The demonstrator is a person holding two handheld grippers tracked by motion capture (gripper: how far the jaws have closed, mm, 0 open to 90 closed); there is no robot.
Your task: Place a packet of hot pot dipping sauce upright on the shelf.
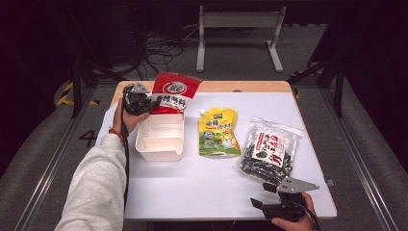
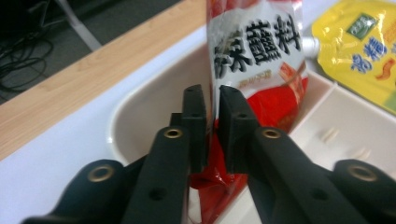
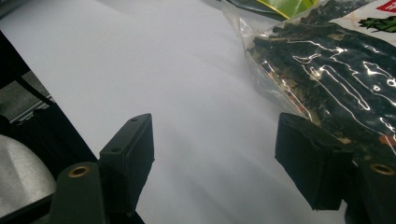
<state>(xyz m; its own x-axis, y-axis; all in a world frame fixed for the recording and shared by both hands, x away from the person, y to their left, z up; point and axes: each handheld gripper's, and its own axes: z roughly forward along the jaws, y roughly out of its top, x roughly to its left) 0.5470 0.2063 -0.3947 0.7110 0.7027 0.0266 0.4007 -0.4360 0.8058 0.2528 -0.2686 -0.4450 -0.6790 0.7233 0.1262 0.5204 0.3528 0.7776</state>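
Red packet (image 2: 254, 60), printed 辣蘸料, is pinched by left gripper (image 1: 144, 103) over the white tray (image 1: 161, 144), upper left of high view. Right gripper (image 1: 276, 199), lower right, is held wide open, empty, beside seaweed bag (image 1: 269, 151).

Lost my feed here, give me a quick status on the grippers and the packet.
Left gripper pinching red packet over the white bin. Right gripper open, idle beside seaweed bag. Yellow pouch lies clear of the bin.
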